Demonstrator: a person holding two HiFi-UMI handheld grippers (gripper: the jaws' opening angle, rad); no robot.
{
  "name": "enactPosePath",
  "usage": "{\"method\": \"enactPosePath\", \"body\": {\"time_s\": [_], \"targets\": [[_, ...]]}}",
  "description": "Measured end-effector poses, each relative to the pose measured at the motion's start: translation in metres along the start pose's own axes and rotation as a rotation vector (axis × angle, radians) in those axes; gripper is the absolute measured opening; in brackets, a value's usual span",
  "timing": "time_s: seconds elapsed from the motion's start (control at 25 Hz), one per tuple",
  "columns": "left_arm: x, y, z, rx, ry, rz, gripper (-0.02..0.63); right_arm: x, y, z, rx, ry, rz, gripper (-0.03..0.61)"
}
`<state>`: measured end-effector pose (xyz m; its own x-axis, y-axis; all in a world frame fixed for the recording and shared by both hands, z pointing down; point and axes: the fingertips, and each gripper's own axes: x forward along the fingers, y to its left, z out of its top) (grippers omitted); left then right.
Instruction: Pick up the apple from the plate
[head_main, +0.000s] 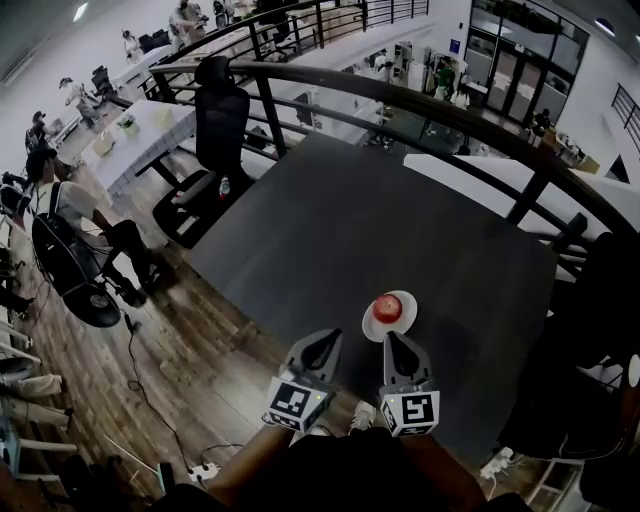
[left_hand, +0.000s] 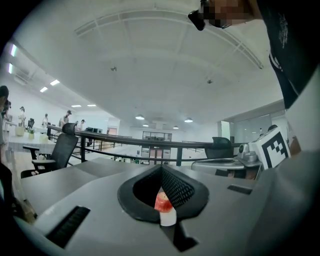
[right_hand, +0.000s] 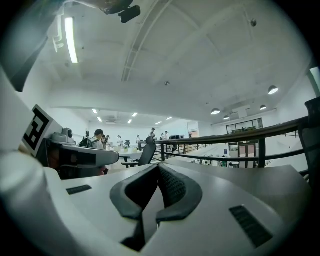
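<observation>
A red apple (head_main: 388, 306) sits on a small white plate (head_main: 404, 322) near the front edge of the dark table (head_main: 350, 200). My left gripper (head_main: 322, 340) hovers just left of the plate and my right gripper (head_main: 396, 342) right in front of it. Both point level across the table with their jaws together and nothing held. In the left gripper view, the apple (left_hand: 162, 201) and plate (left_hand: 168, 218) show through the thin slit below the closed tips of my left gripper (left_hand: 161, 167). The right gripper (right_hand: 159, 167) view shows only table past its closed tips.
A black office chair (head_main: 215, 130) stands at the table's far left corner. A dark curved railing (head_main: 400, 95) runs behind the table. People sit at the left (head_main: 60, 210) by white tables. Cables and a power strip (head_main: 205, 470) lie on the wooden floor.
</observation>
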<state>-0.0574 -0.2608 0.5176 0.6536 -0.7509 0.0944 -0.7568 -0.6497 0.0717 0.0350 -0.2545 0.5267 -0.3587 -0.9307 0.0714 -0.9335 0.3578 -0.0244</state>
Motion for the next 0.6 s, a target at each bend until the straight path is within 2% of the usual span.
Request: {"method": "enactPosePath", "body": {"time_s": [0.28,0.6], "targets": [[0.034,0.003,-0.006,0.014,0.030,0.049,0.017,0.012,-0.027,-0.016,0.023,0.026,0.034,0.023],[0.061,-0.001,-0.030,0.002,0.071,0.019,0.017,0.017,-0.049,-0.041,0.021,0.072,-0.004,0.023]]}}
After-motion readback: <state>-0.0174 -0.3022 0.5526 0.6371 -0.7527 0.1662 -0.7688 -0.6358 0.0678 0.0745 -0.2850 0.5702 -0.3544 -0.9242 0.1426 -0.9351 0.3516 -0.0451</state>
